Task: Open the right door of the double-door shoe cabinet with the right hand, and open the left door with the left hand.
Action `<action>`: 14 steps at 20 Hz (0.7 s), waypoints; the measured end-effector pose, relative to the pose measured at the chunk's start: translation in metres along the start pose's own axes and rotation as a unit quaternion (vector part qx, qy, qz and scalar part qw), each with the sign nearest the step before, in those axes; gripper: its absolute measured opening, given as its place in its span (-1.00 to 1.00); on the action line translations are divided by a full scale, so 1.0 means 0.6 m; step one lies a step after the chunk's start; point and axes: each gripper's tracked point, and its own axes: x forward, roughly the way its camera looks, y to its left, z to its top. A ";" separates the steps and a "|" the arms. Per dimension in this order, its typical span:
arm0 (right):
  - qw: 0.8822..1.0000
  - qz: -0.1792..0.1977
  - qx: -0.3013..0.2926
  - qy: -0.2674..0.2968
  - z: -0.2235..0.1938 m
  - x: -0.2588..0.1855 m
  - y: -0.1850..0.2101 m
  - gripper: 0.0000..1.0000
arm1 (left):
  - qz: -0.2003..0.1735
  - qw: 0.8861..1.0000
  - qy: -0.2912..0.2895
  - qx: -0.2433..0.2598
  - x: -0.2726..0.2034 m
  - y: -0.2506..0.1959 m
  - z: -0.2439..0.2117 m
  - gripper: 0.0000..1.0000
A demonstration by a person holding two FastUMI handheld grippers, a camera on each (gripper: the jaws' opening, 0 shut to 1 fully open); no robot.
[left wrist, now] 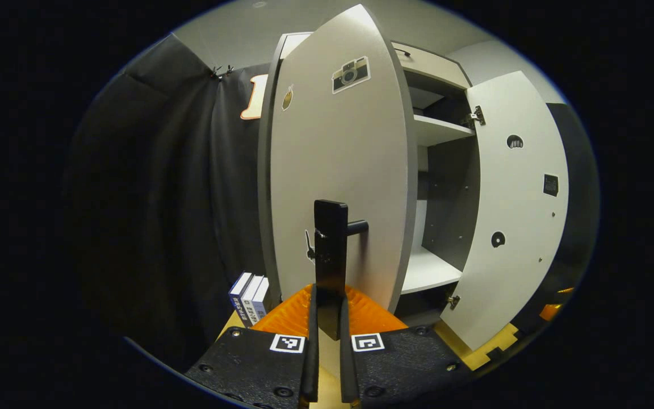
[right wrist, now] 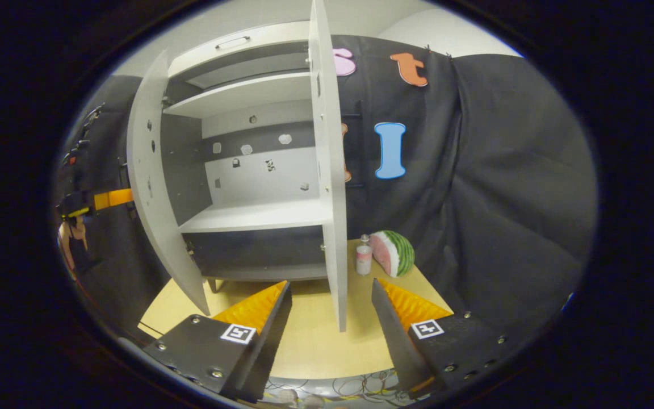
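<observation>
The white shoe cabinet (right wrist: 247, 91) stands on a wooden table with both doors swung out. In the left gripper view, my left gripper (left wrist: 327, 291) is shut on the black bar handle (left wrist: 330, 238) of the left door (left wrist: 338, 159), both fingers pressing its lower end. The right door (left wrist: 514, 204) stands wide open beyond it. In the right gripper view, my right gripper (right wrist: 331, 291) is open, and the right door (right wrist: 327, 170) stands edge-on above the gap between its fingers, untouched. At the far left the left door (right wrist: 148, 187) hangs open, with the other gripper (right wrist: 86, 207) and a hand behind it.
Bare shelves (right wrist: 256, 216) show inside the cabinet. Three upright books (left wrist: 250, 298) stand left of the left door. A small bottle (right wrist: 364, 257) and a watermelon slice (right wrist: 396, 253) sit on the table (right wrist: 304, 341) right of the right door. Black cloth hangs on both sides.
</observation>
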 end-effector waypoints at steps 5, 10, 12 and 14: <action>1.000 0.022 0.011 0.003 -0.001 0.002 0.022 0.68 | 0.027 1.000 0.003 0.002 -0.010 0.026 -0.002 -0.81; 0.999 0.042 0.011 0.001 0.002 0.009 0.038 0.68 | 0.059 0.998 0.005 -0.002 -0.018 0.051 -0.004 -0.94; 0.999 0.049 0.010 0.004 0.001 0.011 0.043 0.68 | 0.072 0.997 0.007 0.002 -0.021 0.064 -0.005 -0.99; 0.998 0.057 0.013 0.007 0.000 0.013 0.050 0.68 | 0.078 0.997 0.010 0.002 -0.024 0.072 -0.005 -0.99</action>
